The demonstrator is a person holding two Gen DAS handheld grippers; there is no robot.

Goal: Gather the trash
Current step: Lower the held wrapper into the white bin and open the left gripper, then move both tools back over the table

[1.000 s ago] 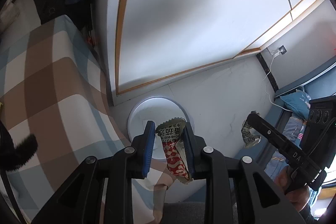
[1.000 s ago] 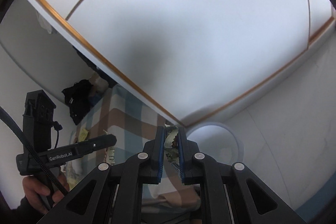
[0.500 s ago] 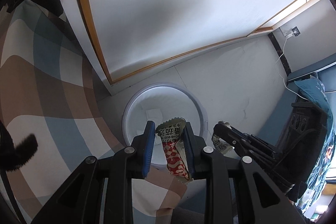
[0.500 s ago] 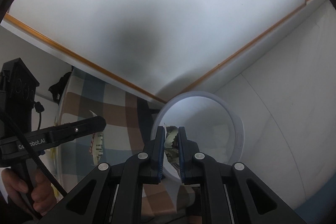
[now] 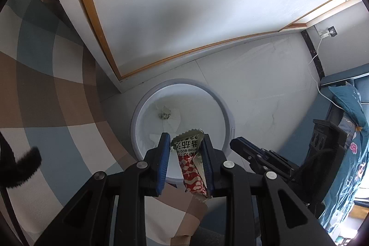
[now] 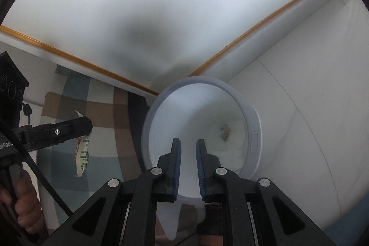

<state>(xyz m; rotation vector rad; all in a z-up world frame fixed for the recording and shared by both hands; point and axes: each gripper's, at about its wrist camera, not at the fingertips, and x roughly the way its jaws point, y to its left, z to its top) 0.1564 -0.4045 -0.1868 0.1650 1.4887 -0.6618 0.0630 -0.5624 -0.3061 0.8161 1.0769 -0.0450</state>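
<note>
you are at the drop step over the white bin (image 5: 227, 112). your right gripper (image 6: 187, 155) is opening with nothing between its fingers, while your left gripper (image 5: 185, 155) is clenched on the red snack wrapper (image 5: 190, 164). next, i judge, bring that wrapper over the bin mouth and release.

The snack wrapper (image 5: 191, 163) is thin, glossy foil-like film, creased, with a serrated edge. The waste bin (image 5: 227, 123) looks like smooth matt white plastic; crumpled paper (image 5: 171, 117) lies inside it. Both the left gripper (image 5: 185, 160) and the right gripper (image 6: 188, 167) are matt black plastic with ribbed blue rubbery pads and bright metal screws. The checked cloth (image 5: 46, 84) looks soft and woven. The floor (image 5: 265, 84) is smooth, pale and faintly veined, and the trim strip (image 5: 207, 47) looks like varnished wood.
</note>
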